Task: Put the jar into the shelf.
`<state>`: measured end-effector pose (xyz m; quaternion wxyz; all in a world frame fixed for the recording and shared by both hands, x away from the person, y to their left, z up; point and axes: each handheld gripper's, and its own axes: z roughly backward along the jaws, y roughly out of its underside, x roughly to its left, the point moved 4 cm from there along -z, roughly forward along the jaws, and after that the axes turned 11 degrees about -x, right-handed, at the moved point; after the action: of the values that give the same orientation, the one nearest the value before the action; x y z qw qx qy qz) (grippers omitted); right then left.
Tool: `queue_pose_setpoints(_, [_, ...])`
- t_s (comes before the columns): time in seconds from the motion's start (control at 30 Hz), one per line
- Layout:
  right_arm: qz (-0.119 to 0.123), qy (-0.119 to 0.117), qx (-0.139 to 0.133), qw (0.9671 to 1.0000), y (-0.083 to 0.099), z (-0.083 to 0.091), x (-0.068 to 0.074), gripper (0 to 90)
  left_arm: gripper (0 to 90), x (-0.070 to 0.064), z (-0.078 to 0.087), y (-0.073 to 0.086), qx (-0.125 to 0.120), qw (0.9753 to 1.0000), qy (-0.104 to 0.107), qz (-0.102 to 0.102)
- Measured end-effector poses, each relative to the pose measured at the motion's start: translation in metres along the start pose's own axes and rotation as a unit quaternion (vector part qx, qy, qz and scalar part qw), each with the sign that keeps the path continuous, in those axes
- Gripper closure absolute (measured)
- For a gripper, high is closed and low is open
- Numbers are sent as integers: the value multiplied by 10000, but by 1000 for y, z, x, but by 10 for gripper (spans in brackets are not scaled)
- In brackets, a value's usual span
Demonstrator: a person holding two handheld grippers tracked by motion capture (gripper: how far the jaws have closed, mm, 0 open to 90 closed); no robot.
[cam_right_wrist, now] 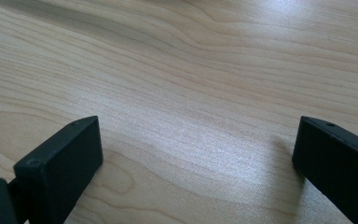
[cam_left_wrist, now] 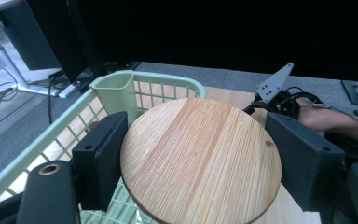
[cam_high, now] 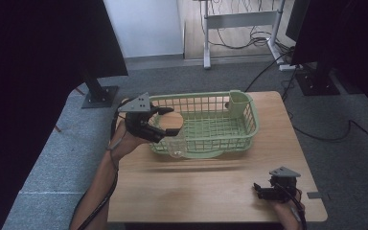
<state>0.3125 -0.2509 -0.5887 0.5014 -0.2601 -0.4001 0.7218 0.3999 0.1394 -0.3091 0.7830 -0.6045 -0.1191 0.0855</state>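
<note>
My left claw (cam_left_wrist: 196,154) pinches the wooden disc (cam_left_wrist: 200,158) over the green basket (cam_high: 249,125) below; lower it level. My right claw (cam_right_wrist: 196,154), spread, rests apart.

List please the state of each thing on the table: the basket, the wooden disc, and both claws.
Left claw: shut on the wooden disc, held over the basket's left end.
Wooden disc: gripped by its edges, lying about flat.
Green basket: upright on the table, with a small cup compartment in one corner.
Right claw: open, holding nothing, low over the table.
</note>
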Motion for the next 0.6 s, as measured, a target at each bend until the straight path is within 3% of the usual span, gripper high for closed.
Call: queue_pose_setpoints(0.6, [-33, -20, -15, 10000, 0, 0, 0, 11, 235, 28, -15, -17, -48, 9997, -217, 71])
